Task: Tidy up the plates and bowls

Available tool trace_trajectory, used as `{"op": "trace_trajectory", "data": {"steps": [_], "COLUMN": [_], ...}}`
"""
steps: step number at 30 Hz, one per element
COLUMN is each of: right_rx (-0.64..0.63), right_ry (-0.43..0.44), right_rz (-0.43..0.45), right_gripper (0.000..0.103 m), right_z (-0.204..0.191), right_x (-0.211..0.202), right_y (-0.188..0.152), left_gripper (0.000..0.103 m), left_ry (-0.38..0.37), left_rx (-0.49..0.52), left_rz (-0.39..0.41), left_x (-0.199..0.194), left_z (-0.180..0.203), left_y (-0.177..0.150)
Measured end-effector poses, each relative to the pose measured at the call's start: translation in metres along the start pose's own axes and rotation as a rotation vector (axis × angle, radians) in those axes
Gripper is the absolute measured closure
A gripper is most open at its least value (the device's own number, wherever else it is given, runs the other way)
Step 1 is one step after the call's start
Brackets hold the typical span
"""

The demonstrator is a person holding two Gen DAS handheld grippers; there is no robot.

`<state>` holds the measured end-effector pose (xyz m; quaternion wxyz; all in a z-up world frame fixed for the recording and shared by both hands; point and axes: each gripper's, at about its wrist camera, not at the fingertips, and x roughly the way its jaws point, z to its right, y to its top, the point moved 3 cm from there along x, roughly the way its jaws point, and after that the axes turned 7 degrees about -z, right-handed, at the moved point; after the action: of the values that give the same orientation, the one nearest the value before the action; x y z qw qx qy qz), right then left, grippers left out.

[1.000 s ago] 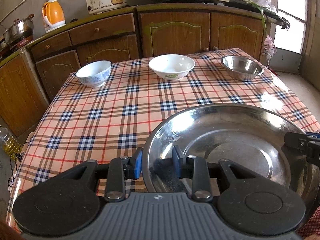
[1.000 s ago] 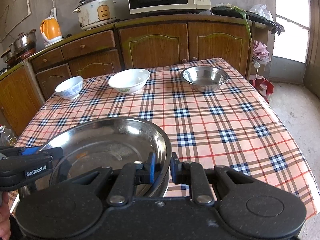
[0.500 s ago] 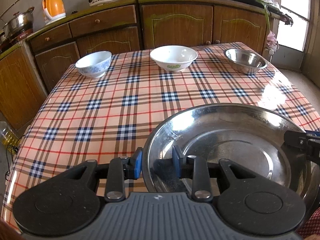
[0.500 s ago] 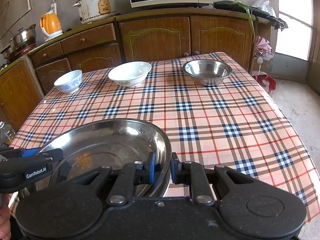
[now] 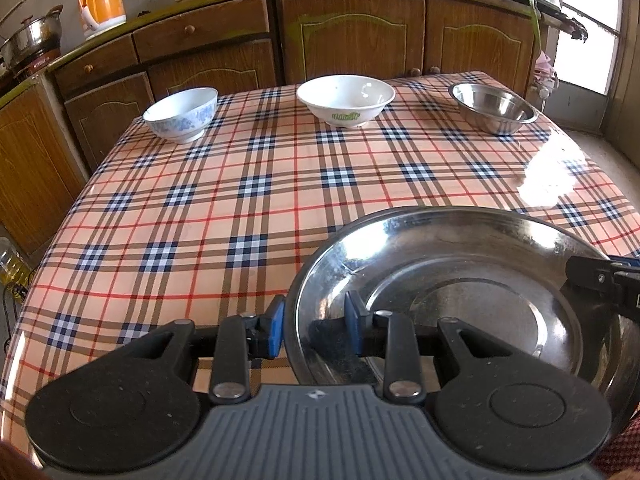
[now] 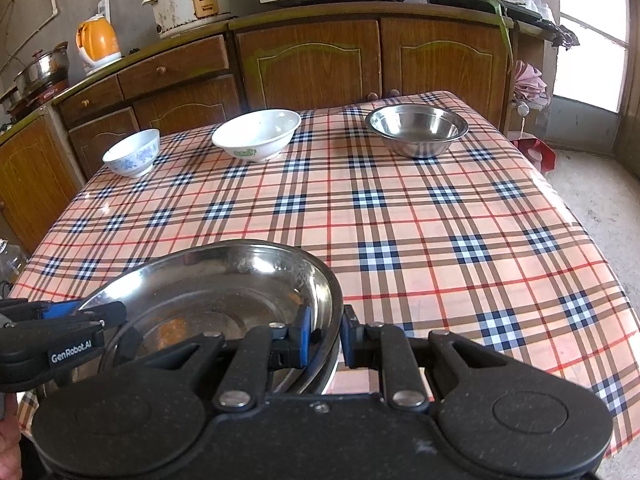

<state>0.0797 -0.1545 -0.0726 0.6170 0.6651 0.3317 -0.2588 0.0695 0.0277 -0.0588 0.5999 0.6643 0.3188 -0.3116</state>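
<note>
While both grippers still clamp steel plate (image 5: 460, 292), bowls appear nearer.

Both tools (image 5: 315, 326) (image 6: 325, 334) clamped, facing inward.

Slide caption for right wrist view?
Both grippers, right gripper and left gripper, clamp steel plate rim above plaid table.

Shiny scuffed steel plate (image 5: 460, 264) — glossy plaid tablecloth (image 5: 280, 184) — wood cabinets (image 5: 352, 36)
</note>
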Motion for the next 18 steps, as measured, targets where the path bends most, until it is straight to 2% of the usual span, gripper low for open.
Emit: {"op": "trace_trajectory", "data": {"steps": [18], "right_rx": [-0.022], "right_ry": [-0.007], "right_rz": [0.013], "right_gripper": [0.082], "right_z": [-0.002], "right_x": [0.023], "right_y": [0.012], "left_gripper": [0.072], "left_ry": [-0.01], "left_rx": [-0.015], "left_rz": [0.007], "left_x": [0.018], "left_z": [-0.003], "left_y": [0.009]}}
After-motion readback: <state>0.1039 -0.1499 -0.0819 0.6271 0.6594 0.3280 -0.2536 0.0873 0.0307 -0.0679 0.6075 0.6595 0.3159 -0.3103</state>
